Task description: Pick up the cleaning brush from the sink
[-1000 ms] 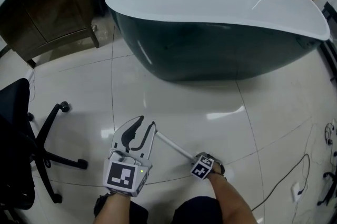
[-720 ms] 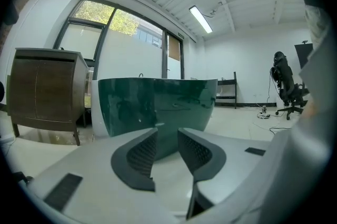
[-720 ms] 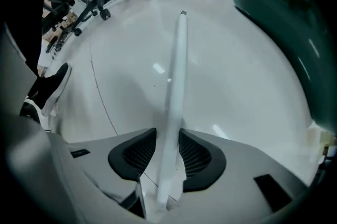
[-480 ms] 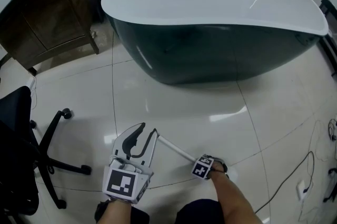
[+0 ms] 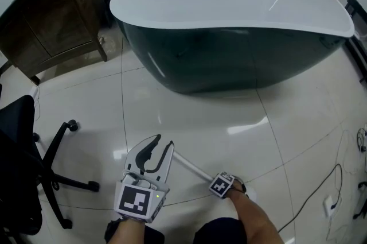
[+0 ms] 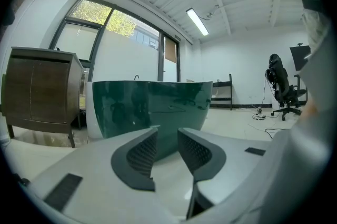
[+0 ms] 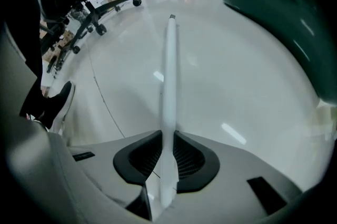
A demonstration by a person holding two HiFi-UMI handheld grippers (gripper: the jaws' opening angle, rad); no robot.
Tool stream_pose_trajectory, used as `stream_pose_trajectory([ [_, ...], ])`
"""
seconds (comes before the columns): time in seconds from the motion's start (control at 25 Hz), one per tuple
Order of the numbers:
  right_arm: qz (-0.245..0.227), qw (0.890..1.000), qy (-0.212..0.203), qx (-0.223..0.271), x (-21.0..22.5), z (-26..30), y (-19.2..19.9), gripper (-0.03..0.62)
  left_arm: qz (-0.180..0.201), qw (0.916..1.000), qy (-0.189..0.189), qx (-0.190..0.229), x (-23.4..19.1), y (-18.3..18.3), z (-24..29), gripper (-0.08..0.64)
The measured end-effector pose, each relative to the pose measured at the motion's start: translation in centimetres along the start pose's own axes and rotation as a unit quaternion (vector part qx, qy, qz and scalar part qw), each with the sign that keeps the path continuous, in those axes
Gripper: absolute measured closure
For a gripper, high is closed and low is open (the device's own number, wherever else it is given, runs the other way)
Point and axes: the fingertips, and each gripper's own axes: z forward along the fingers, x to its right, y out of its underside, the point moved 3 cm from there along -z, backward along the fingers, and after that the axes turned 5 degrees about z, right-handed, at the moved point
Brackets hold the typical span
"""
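- Fingers (image 7: 143, 157) of the right gripper (image 7: 167, 138) have just been closing and now pinch the cleaning brush (image 7: 168, 70) near one end, ready to lift it.
- Brush lies on the floor (image 7: 237, 86), beside the tub (image 5: 229, 53).
- Left gripper (image 6: 167, 133): jaws apart, empty, held clear.

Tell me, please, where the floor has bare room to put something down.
The widest bare floor lies between the bathtub and the white handle. A smaller patch lies between the wooden cabinet and the office chair. It is crowded around the chair's legs, near the cables at right, and beside the left tongs.
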Motion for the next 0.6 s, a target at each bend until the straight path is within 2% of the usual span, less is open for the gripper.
stream_pose_trajectory([
  [0.2, 0.07, 0.995, -0.007, 0.075, 1.0, -3.2, -1.0, 0.534, 0.003, 1.0, 0.0, 0.007, 0.0, -1.0, -0.9, 0.453],
  [0.28, 0.121, 0.987, -0.014, 0.102, 1.7, -4.7, -1.0, 0.534, -0.001, 1.0, -0.002, 0.007, -0.2, -1.2, -1.5, 0.453],
  [0.36, 0.174, 0.975, -0.027, 0.137, 2.1, -6.9, -1.5, 0.534, -0.011, 0.9999, -0.001, -0.003, -0.3, -1.6, -2.2, 0.453],
  [0.44, 0.234, 0.953, -0.041, 0.187, 2.0, -10.2, -2.0, 0.534, -0.029, 0.9991, 0.009, -0.029, 0.1, -1.7, -3.1, 0.451],
  [0.48, 0.267, 0.938, -0.049, 0.215, 1.8, -12.4, -2.2, 0.534, -0.041, 0.9979, 0.017, -0.047, 0.6, -1.5, -3.6, 0.451],
  [0.6, 0.354, 0.883, -0.072, 0.3, 0.7, -19.7, -2.5, 0.534, -0.085, 0.9925, 0.03, -0.082, 2.6, -1.4, -5.9, 0.451],
])
